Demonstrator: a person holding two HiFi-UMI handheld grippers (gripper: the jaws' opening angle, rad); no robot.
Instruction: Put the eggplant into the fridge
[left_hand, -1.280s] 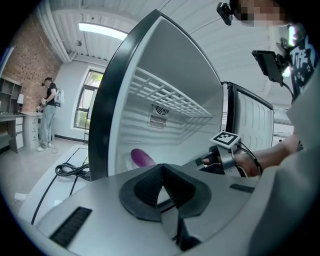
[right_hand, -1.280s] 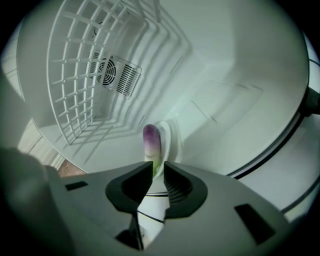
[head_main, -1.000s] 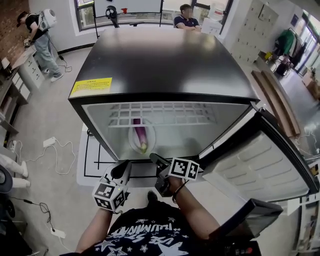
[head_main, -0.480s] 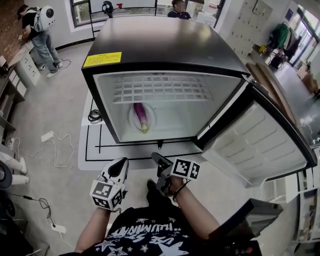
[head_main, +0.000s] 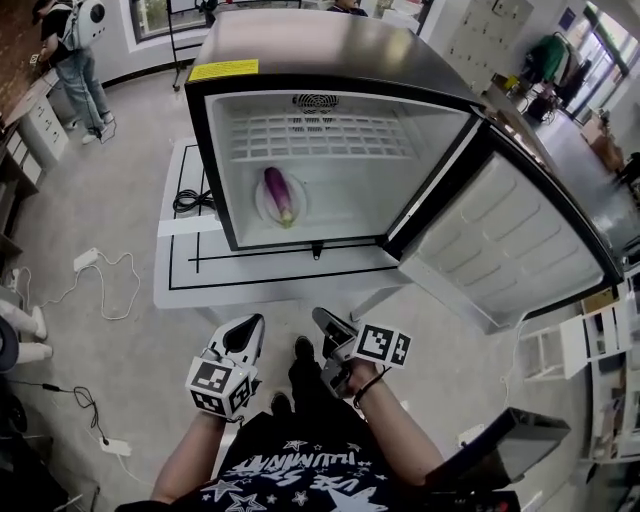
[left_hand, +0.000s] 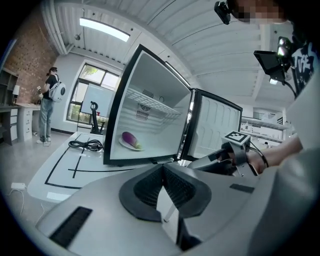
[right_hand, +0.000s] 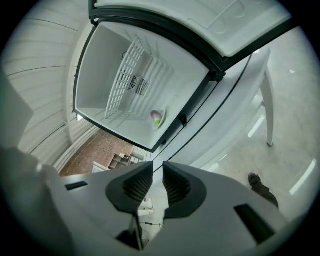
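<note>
Left claw (head_main: 251, 328), right claw (head_main: 322, 320) farther from fridge (head_main: 330, 45); eggplant (head_main: 279, 193) unmoved inside.

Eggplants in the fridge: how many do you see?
1. The eggplant lies on a white plate on the open fridge floor, left of centre. Little of the interior is hidden.
</note>
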